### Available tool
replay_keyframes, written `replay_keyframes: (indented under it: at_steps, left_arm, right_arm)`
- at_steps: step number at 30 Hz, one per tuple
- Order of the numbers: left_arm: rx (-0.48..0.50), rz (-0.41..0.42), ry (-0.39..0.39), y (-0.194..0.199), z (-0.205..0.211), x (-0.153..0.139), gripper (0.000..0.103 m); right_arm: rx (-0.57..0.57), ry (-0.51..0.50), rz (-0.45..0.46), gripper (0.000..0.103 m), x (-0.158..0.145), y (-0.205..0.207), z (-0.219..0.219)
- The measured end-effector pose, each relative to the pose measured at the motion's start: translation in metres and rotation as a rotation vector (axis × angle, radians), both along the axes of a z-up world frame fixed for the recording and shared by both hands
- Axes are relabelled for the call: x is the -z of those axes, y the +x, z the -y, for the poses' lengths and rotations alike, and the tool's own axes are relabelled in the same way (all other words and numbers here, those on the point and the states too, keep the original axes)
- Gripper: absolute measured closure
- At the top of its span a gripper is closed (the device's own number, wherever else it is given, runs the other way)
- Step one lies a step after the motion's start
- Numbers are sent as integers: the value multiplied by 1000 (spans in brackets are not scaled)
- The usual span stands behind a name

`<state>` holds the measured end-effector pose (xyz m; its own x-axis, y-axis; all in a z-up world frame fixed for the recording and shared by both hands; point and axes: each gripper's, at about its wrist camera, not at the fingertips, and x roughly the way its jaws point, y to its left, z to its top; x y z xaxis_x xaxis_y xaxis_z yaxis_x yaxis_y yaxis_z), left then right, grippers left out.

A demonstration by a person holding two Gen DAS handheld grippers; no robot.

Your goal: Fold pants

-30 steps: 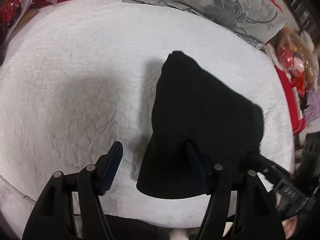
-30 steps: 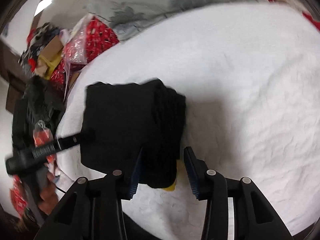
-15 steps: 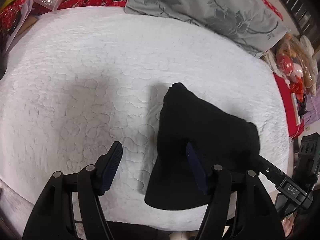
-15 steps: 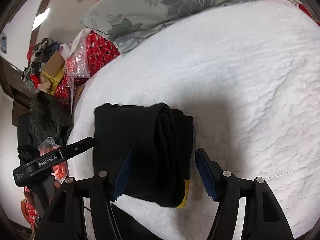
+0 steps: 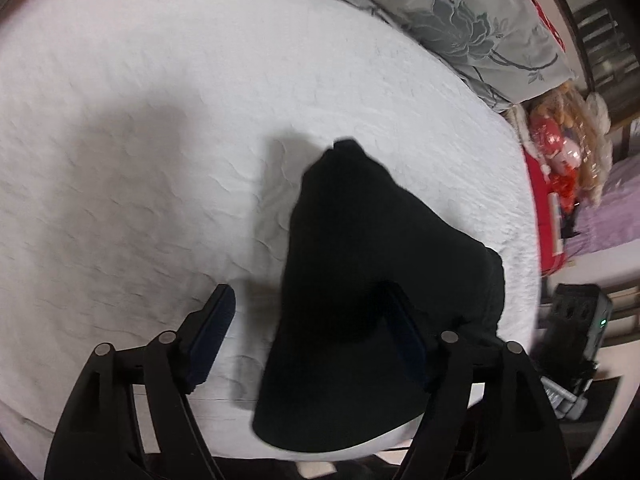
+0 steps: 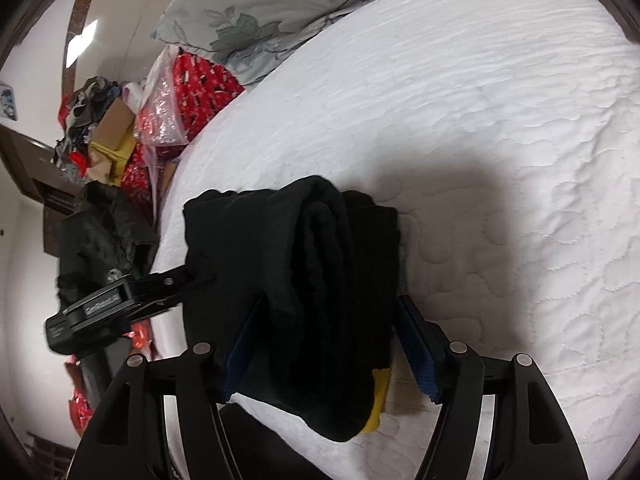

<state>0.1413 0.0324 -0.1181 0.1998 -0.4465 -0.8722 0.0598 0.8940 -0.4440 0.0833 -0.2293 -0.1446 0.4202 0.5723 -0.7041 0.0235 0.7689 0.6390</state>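
Folded black pants (image 5: 372, 288) lie in a thick bundle near the front edge of a white quilted mattress (image 5: 160, 140), a yellow tag (image 6: 378, 404) peeking from beneath the near end. The left tongs (image 5: 310, 340) stand wide, their jaws having just been opening — one blue-padded finger over bare mattress, the other above the bundle, not pressing it. The right tongs (image 6: 332, 344) have likewise been spreading and straddle the bundle's rolled fold with both pads clear of the cloth. A grey floral pillow (image 6: 280, 12) rests at the head of the bed — red plastic-wrapped packages (image 6: 188, 92) are heaped beside it.
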Motion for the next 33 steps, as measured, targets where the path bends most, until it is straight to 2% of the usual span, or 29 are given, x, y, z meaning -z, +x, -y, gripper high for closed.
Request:
replay_keyframes:
  at_steps: [4, 5, 6, 7, 9, 11, 13, 20, 24, 29, 33]
  left_arm:
    - [27, 19, 1, -2, 9, -1, 22]
    - [28, 24, 1, -3, 11, -1, 30]
    - [31, 28, -4, -4, 14, -2, 38]
    - [42, 26, -25, -5, 18, -3, 55]
    - [25, 33, -20, -7, 21, -5, 58]
    - [14, 50, -16, -12, 20, -10, 67]
    - [9, 60, -26, -18, 18, -19, 71]
    - [-25, 119, -55, -28, 3, -49, 73]
    - [-57, 149, -46, -18, -11, -65, 73]
    - [-101, 184, 11, 10, -27, -79, 73]
    - [-134, 178, 75, 28, -39, -71, 73]
  right_arm:
    - [-39, -24, 28, 36, 2, 3, -7]
    - [-37, -24, 29, 38, 3, 4, -8]
    - [-32, -25, 28, 48, 4, 4, -7]
    - [-22, -34, 31, 55, 3, 5, -7]
    - [-14, -33, 25, 64, 2, 5, -6]
    - [-14, -36, 33, 68, -3, 3, -6]
    - [-28, -48, 53, 69, -11, 0, -9]
    - [-68, -99, 145, 70, -47, -11, -21]
    - [-88, -102, 171, 70, -63, 2, -36]
    - [-106, -106, 194, 70, -77, 32, -59]
    - [-113, -105, 181, 70, -71, 58, -78]
